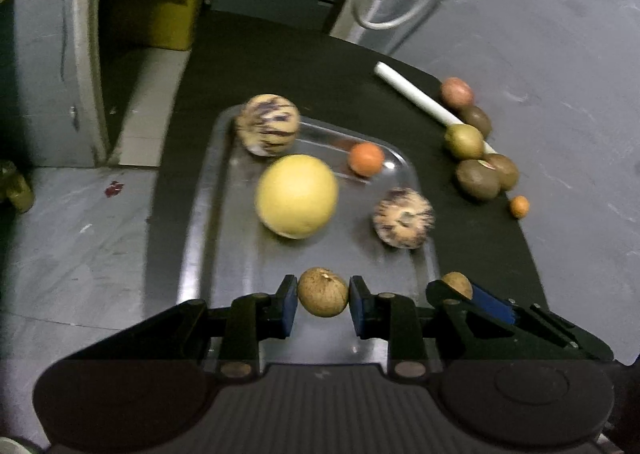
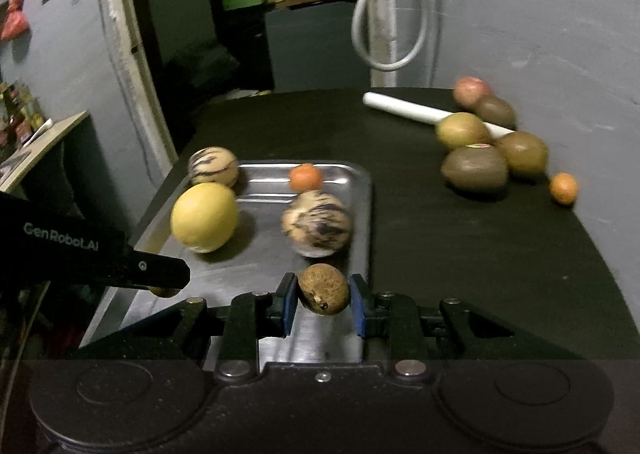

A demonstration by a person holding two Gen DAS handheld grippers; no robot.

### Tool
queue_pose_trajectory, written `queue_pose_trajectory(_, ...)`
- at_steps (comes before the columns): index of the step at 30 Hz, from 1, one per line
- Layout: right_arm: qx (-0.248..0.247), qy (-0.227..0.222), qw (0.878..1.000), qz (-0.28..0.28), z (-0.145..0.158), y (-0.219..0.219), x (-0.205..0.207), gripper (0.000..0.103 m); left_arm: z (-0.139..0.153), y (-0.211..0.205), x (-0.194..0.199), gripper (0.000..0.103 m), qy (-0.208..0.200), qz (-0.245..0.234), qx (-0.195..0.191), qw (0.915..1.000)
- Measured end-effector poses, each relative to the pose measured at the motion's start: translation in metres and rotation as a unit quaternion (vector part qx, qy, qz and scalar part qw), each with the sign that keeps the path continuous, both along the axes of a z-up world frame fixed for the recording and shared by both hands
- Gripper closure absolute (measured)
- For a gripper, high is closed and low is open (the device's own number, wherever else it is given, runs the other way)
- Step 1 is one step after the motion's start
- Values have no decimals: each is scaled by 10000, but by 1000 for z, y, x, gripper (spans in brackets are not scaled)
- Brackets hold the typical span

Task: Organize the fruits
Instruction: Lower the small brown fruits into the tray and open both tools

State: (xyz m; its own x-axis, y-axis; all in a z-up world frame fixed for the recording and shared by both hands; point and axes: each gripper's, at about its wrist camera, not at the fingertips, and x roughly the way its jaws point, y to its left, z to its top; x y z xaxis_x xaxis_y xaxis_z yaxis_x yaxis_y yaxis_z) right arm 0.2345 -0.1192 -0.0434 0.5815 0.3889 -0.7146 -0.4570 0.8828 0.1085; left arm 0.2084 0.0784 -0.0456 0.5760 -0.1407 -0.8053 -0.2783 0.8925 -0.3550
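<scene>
My left gripper [image 1: 323, 298] is shut on a small brown round fruit [image 1: 322, 292] over the near end of a metal tray [image 1: 208, 214]. My right gripper [image 2: 323, 293] is shut on a second small brown fruit [image 2: 323, 288] over the tray's [image 2: 362, 214] near right edge; it shows in the left wrist view [image 1: 458, 284]. On the tray lie a yellow fruit [image 1: 297, 196], two striped melons [image 1: 267, 124] [image 1: 403, 217] and a small orange fruit [image 1: 365, 159]. Several kiwis [image 2: 474, 168] and a small orange fruit [image 2: 563, 188] lie on the black table at right.
A white tube [image 2: 404, 107] lies at the table's back right, beside a reddish fruit [image 2: 472, 89]. A white cable loop [image 2: 384, 14] hangs behind. The black table [image 2: 460, 254] ends at left next to a grey floor and doorway.
</scene>
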Motion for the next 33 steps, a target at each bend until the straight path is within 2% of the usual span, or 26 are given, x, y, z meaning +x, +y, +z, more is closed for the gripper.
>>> queue_pose_trajectory(8, -255, 161, 9992, 280, -13, 24, -2, 74, -15, 27, -7, 73, 102, 206, -35, 9997)
queue_pose_trajectory(25, -528, 178, 9978, 346, -25, 36, -6, 73, -26, 27, -4, 73, 51, -116, 64, 9999)
queue_pose_trajectory(29, -513, 175, 9980, 337, -24, 34, -6, 68, -25, 30, -5, 72, 85, -35, -130, 9999)
queue_pose_trajectory(31, -460, 100, 9984, 316, -20, 31, -6, 60, -23, 34, -5, 64, 66, 16, -329, 9994)
queue_pose_trajectory(33, -414, 33, 9987, 293, -16, 27, -7, 55, -18, 34, -6, 56, 5, 40, -338, 9994)
